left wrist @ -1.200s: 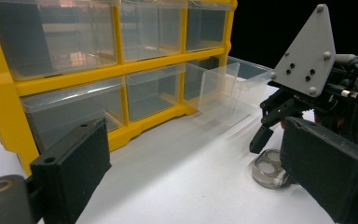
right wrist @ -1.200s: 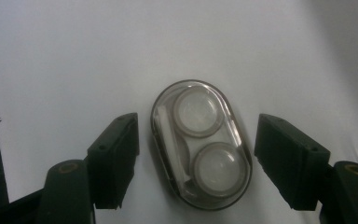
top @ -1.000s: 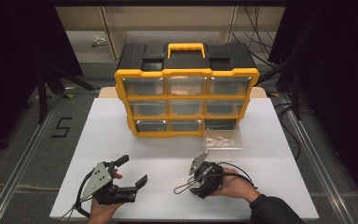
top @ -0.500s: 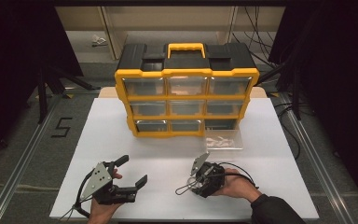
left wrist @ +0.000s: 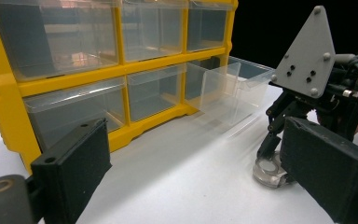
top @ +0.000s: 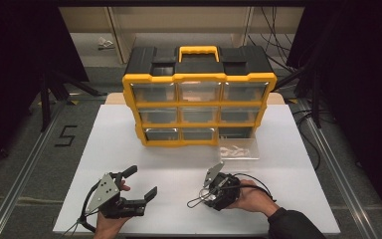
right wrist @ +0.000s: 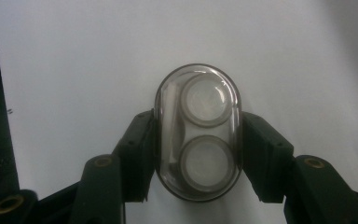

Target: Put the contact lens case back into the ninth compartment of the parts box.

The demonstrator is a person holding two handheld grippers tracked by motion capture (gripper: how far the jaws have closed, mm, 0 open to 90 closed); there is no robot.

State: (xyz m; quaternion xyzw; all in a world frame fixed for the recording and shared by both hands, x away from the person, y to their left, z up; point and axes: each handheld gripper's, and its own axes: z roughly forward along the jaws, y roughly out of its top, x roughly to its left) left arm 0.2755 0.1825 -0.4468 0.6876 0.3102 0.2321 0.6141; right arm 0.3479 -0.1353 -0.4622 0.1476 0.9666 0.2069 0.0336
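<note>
A clear oval case (right wrist: 198,133) with two round wells lies on the white table (right wrist: 74,56). My right gripper (right wrist: 198,156) points down over it, its pads (right wrist: 142,140) pressed against both long sides. In the high view this gripper (top: 213,195) is at the front right, held by a hand. The left gripper view shows the case (left wrist: 269,173) under the right gripper (left wrist: 274,161). My left gripper (top: 143,180) is at the front left, open, with nothing between its jaws. They frame the yellow drawer organizer (left wrist: 9,107).
The yellow and black organizer (top: 199,94) with clear drawers stands at the back middle of the table. One clear drawer (top: 238,149) is out, lying on the table at its lower right with small white pieces inside. The table edge (top: 194,233) runs close to both hands.
</note>
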